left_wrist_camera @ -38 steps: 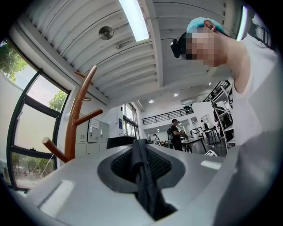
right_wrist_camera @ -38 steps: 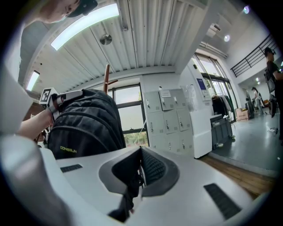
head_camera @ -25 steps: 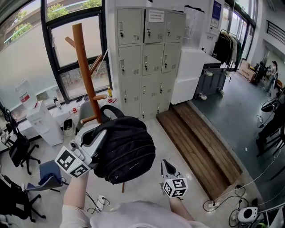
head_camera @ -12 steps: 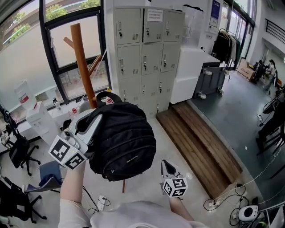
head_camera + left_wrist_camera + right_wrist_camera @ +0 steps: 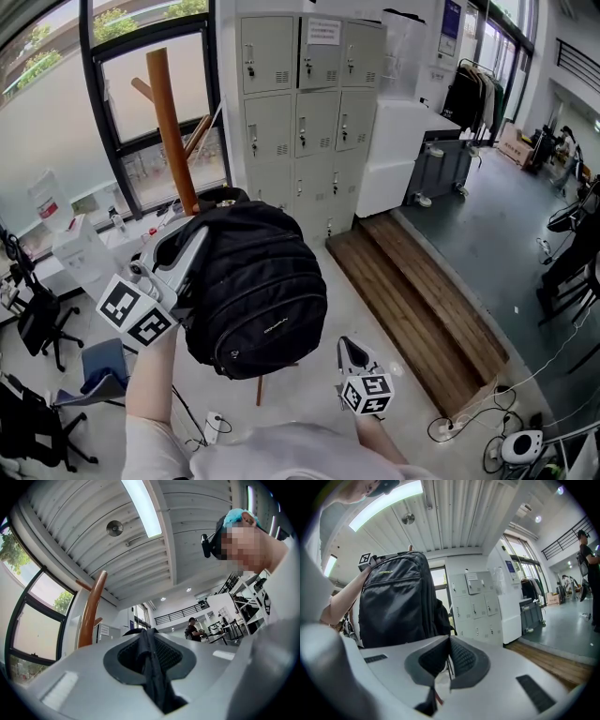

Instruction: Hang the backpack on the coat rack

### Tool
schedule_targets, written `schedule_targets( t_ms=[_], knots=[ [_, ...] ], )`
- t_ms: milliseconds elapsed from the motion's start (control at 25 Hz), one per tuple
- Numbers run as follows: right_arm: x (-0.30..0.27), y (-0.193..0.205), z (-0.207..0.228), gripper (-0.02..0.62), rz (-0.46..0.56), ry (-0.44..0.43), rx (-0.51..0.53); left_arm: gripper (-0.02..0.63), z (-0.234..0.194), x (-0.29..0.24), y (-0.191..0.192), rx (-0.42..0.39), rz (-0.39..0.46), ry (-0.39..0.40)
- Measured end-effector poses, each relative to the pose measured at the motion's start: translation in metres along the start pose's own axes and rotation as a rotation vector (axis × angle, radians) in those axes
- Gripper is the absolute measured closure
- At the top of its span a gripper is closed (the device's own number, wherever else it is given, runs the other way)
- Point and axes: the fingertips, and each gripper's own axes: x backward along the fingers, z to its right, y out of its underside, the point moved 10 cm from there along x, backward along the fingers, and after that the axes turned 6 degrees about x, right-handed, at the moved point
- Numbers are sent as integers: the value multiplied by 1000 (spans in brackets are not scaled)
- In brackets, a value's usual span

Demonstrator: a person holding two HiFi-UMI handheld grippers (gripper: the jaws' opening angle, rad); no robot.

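While the person holds everything up in the air, the far left of the head view is mostly a big window (image 5: 56,103) with an office chair (image 5: 37,323) down on the floor below it. Next over is the wooden coat rack (image 5: 165,122), a brown pole with pegs sticking out near the top. The left tool (image 5: 149,646) is raised right in front of that pole. Its own view shows the jaws clamped tight on a black strap (image 5: 152,672), with the pole rising just past it on the left.

The black backpack (image 5: 255,281) hangs from that tool, off the floor and covering the lower part of the pole. Can't tell whether it's touching the rack. In the right gripper view the bag hangs upright, with the left tool's marker cube up at its top.

The right tool (image 5: 344,345) sits lower and to the right, apart from the bag, jaws closed together with nothing in them. Behind it all are grey lockers (image 5: 314,112), and to the right a wooden step (image 5: 422,309) runs along the floor.
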Motion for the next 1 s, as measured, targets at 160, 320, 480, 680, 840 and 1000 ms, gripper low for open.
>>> schedule_targets(
  t_ms=[160,320,480,680,840,1000],
  knots=[
    [-1,0,-1,588,-2,-1,-2,541,-2,0,-8,-9,21,-3],
    [-2,1,-2,588,-9,-4,-1,541,-6,-1,-9,-8,26,-8],
    [-2,1,-2,588,-13,-7,0,541,-4,-1,-13,-11,37,-1],
    [-2,1,-2,588,-16,-7,-1,541,-1,0,-25,-62,62,1],
    [-3,2,-2,588,-13,-10,0,541,-5,1,-19,-47,56,-12],
    [-2,3,-3,588,-17,-15,-1,541,-9,1,-2,23,29,-21]
  ],
)
